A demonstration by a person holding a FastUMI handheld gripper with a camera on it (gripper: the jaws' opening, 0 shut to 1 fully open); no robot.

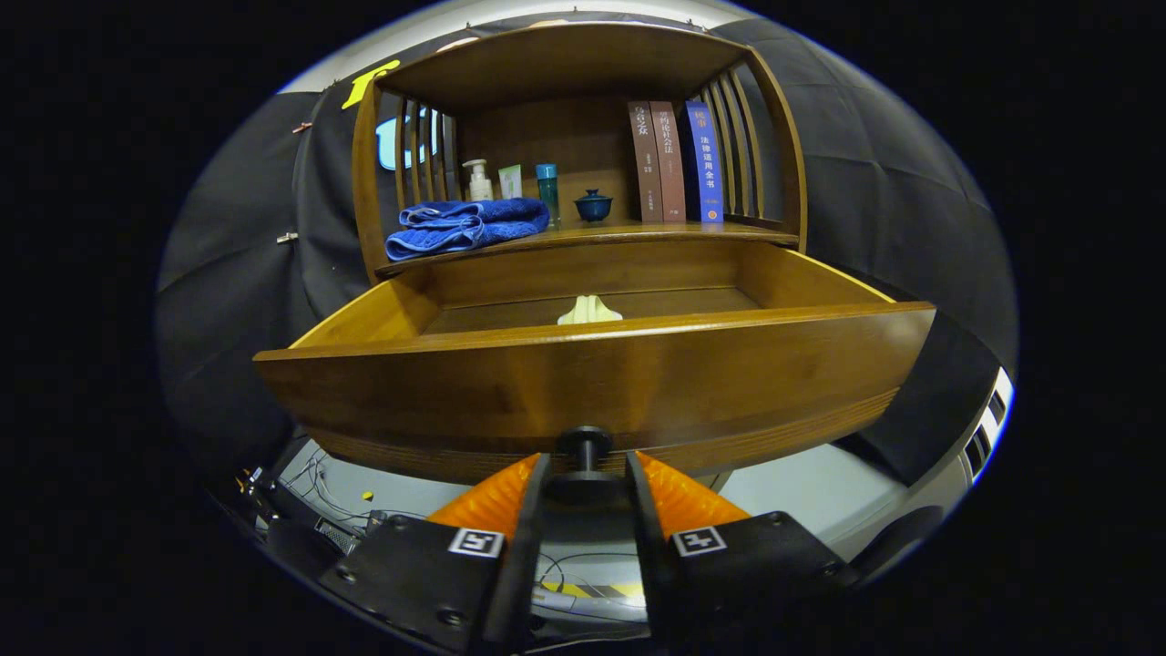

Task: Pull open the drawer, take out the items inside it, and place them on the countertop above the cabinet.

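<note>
Drawer (592, 383) stands pulled well out of the cabinet toward you, its front panel hiding most of the floor inside, so you see just the top of one pale item (589, 312) poking above the front edge near the middle of the drawer; what it is you cannot make out. Your tongs (586, 478) sit level and straight on to the drawer front, just beneath its lower edge, with the dark round knob (585, 446) between the two fingers; the fingers stand close on either side of the knob's base, yet whether both press on it is not clear from here. On the countertop (629, 233) above, a folded blue towel (465, 228) lies at the left front edge, with a pump bottle (478, 180), a small tube (510, 181) and a blue bottle (547, 193) behind it, a small blue lidded cup (593, 206) near the middle, and three upright books (674, 162) at the right.
</note>
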